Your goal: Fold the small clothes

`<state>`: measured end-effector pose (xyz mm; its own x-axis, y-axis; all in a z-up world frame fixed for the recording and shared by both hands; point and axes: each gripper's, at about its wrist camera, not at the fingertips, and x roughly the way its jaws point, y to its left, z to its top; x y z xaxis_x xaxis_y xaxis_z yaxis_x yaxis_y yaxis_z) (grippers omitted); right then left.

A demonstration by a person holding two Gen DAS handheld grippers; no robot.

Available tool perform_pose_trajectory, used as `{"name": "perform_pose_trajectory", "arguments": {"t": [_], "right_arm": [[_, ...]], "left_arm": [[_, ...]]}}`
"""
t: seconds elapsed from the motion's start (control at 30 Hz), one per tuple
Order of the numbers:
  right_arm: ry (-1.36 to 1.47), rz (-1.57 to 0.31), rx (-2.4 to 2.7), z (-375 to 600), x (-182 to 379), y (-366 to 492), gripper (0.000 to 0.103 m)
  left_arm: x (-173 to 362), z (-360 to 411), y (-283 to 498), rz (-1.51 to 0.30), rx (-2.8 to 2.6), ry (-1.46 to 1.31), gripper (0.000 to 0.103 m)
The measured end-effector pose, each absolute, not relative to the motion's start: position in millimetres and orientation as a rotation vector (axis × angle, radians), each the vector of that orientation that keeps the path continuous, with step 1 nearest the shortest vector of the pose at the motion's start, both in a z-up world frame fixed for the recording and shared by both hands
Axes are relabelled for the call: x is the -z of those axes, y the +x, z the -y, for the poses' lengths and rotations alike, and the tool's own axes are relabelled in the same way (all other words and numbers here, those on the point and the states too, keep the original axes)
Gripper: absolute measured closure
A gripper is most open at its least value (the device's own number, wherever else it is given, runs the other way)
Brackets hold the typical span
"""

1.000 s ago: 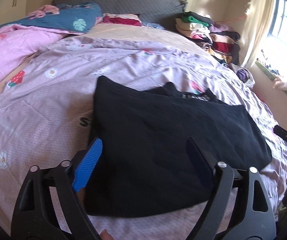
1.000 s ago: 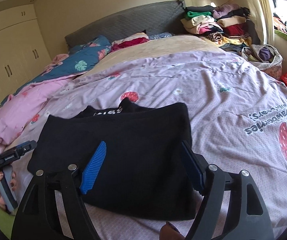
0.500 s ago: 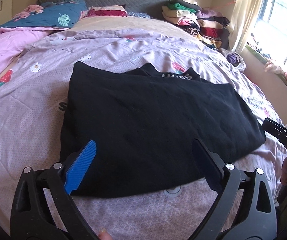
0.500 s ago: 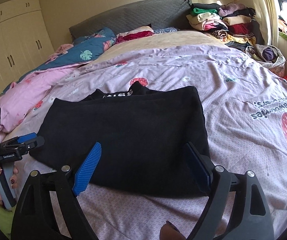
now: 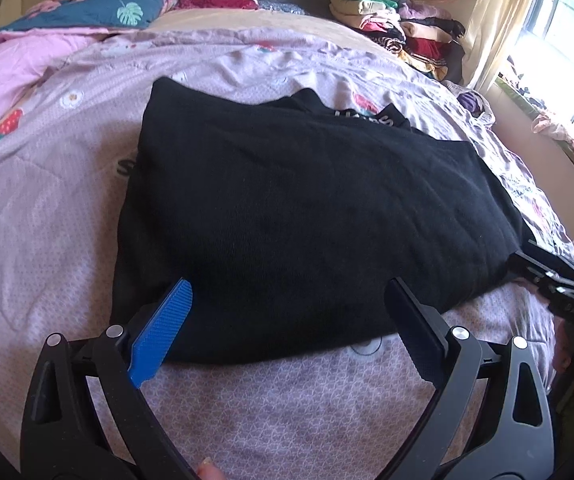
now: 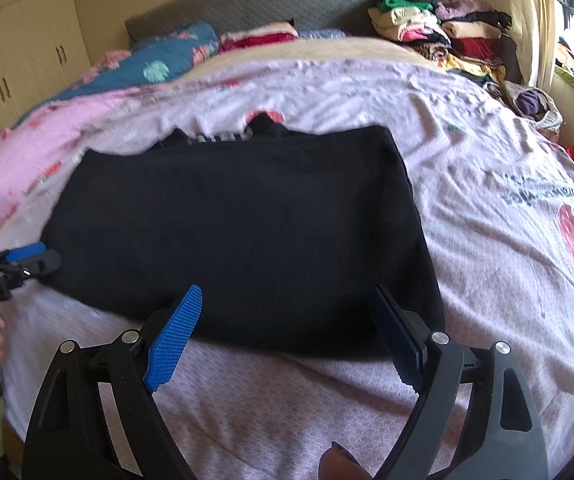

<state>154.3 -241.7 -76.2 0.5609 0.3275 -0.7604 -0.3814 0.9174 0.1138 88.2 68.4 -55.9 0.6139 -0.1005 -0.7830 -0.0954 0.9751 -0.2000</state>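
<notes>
A black garment (image 5: 307, 216) lies folded flat on the lilac bedspread (image 5: 47, 208), its collar with white lettering at the far edge. It also shows in the right wrist view (image 6: 239, 224). My left gripper (image 5: 287, 292) is open and empty, its blue fingertips over the garment's near edge. My right gripper (image 6: 287, 300) is open and empty, its fingertips over the near edge toward the garment's right end. The right gripper shows at the right edge of the left wrist view (image 5: 555, 280); the left gripper shows at the left edge of the right wrist view (image 6: 15, 264).
A pile of folded clothes (image 6: 439, 36) stands at the bed's far right corner. A pink quilt (image 6: 43, 144) and a blue leaf-print blanket (image 6: 159, 68) lie far left by the grey headboard (image 6: 247, 8). Wardrobe doors (image 6: 27, 52) stand left, a window (image 5: 567, 40) right.
Both grippers have drawn back toward the near edge of the bed. The garment lies still. Both grippers stay open.
</notes>
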Motion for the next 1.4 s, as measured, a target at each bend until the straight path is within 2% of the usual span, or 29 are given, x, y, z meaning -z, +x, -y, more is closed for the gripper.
{"name": "perform_pose_trajectory", "arguments": {"t": [0.47,0.67,0.83,1.4], "right_arm": [[-0.071,-0.874,-0.375,244.7,87.7,148.2,0.018],[-0.038,-0.837,-0.387,247.8,81.7,140.0,0.008],[-0.008,-0.807,-0.394,249.9,76.1,132.1,0.005],[-0.005,-0.725,-0.384,243.4,62.5,111.4,0.004]], "left_arm": [[63.3,-60.0,79.6,-0.925,0.011,-0.199,0.013],[60.2,-61.9,73.1,-0.917,0.022,-0.220,0.013],[55.1,-63.5,68.1,-0.913,0.034,-0.237,0.010],[48.8,-73.8,51.6,-0.905,0.036,-0.239,0.009]]}}
